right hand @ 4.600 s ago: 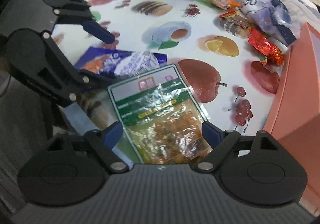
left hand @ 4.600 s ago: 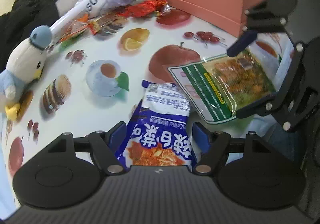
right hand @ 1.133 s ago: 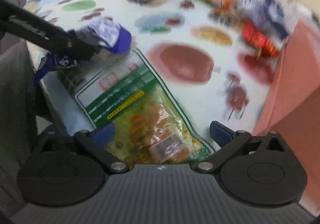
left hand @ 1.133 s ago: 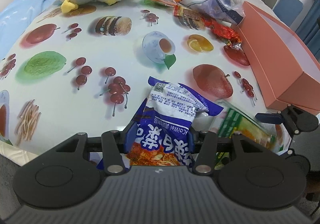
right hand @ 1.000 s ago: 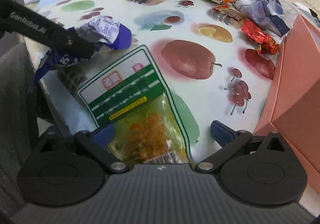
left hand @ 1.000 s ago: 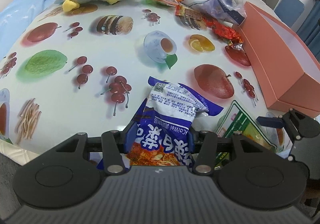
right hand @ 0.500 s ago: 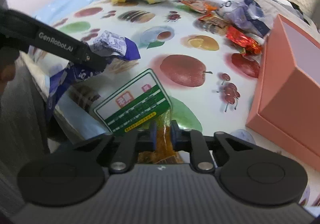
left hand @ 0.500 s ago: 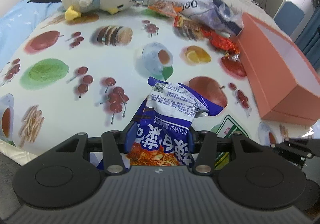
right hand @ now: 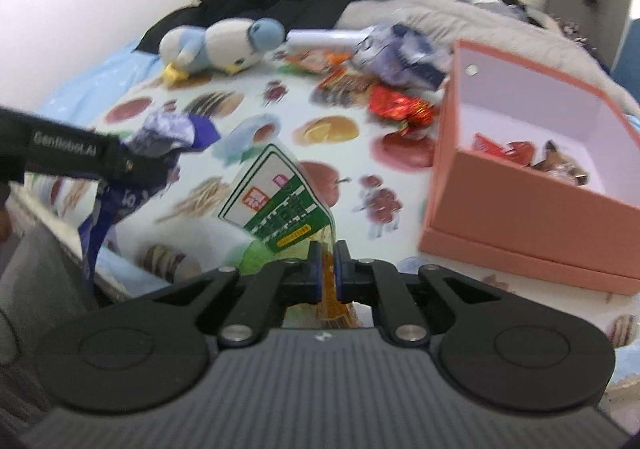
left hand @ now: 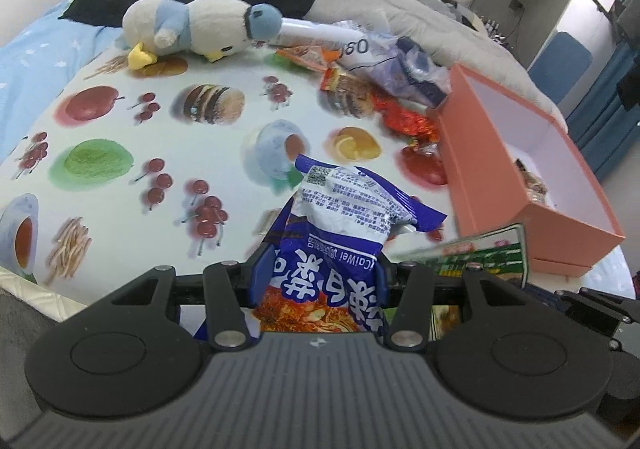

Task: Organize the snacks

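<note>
Snacks were in both our grippers: left gripper [left hand: 320, 273] pinched a blue kimchi packet [left hand: 344, 217], right gripper [right hand: 328, 269] clamped a green-labelled pouch [right hand: 280, 205] near the pink box [right hand: 532, 185].

My left fingers [left hand: 262, 269] clamp a crumpled blue-and-white snack bag [left hand: 340, 217] upright. My right fingers [right hand: 314, 269] pinch a green-labelled clear pouch [right hand: 280, 205], tilted, near the open pink box [right hand: 520, 205] holding several wrapped snacks [right hand: 524, 155].
</note>
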### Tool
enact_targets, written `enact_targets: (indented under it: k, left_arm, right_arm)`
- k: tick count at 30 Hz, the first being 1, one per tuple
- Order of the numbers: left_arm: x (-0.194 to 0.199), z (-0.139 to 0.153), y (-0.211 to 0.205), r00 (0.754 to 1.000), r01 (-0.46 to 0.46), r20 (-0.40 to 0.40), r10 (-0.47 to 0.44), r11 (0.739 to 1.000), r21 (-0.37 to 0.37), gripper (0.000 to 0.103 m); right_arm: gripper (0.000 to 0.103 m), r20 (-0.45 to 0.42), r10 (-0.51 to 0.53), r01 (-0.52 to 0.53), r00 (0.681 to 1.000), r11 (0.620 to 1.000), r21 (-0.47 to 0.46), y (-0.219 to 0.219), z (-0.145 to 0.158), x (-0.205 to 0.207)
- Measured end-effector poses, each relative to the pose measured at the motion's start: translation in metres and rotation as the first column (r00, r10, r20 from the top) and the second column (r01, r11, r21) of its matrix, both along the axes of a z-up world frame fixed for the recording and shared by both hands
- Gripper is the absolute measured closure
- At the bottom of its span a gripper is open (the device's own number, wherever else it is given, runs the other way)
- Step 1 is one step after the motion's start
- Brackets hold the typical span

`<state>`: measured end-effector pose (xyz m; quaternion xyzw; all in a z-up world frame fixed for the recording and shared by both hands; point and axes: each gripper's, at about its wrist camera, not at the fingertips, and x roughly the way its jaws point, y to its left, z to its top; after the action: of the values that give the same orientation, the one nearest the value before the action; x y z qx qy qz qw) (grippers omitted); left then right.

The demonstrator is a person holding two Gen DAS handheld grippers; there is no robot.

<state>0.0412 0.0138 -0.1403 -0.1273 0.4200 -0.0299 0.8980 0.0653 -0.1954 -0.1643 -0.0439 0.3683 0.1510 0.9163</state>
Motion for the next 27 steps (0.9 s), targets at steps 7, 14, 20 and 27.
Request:
enact_targets:
  k: [7,14,20,27]
  left_arm:
    - [-0.008,0.021,-0.025,0.999,0.046,0.020,-0.046,0.999,-0.027,0.049]
    - [-0.005,0.032,-0.061,0.993,0.119,0.022,-0.118,0.992,-0.047,0.049]
    - [0.016,0.046,-0.091,0.987,0.157,0.024,-0.156,0.986,-0.054,0.049]
    - [0.069,0.074,-0.136,0.972,0.232,0.053,-0.229,0.971,-0.049,0.049]
  right_arm:
    - [0.095,0.063,-0.092,0.091,0.994,0.996,0.025,-0.017,0.033,-0.020]
    - [0.095,0.116,-0.176,0.171,0.978,0.984,0.051,-0.040,0.063,-0.038]
    - [0.095,0.120,-0.260,0.254,0.958,0.965,0.065,-0.072,0.076,-0.037]
    - [0.095,0.148,-0.349,0.337,0.926,0.936,0.096,-0.117,0.101,-0.012]
